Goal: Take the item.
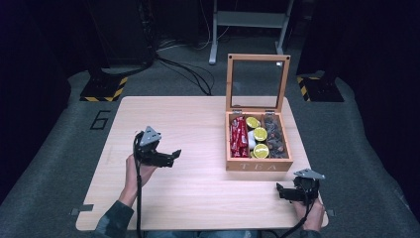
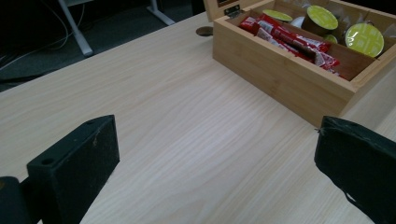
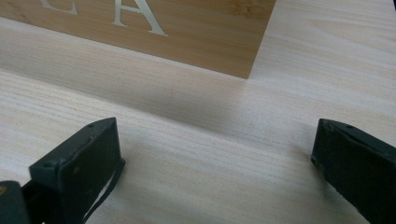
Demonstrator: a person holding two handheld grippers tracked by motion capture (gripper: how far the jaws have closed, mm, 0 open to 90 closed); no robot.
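A wooden tea box [image 1: 259, 164] marked TEA stands on the right half of the table with its glass lid [image 1: 257, 82] raised upright. Inside lie red sachets [image 1: 238, 137], yellow-topped capsules [image 1: 260, 134] and dark wrapped pieces [image 1: 275, 136]. My left gripper [image 1: 173, 155] hovers over the table's left half, open and empty, pointing toward the box [image 2: 280, 70], whose red sachets [image 2: 289, 39] and yellow capsules [image 2: 364, 39] show ahead. My right gripper [image 1: 281, 191] sits low near the front right corner, open and empty, just in front of the box's lettered front wall [image 3: 187, 32].
The light wooden table [image 1: 198, 129] has bare surface between the grippers. Dark floor surrounds it, with cables [image 1: 188, 69], a white stand's legs [image 1: 247, 22] behind and two hazard-striped bases [image 1: 104, 89] at the back corners.
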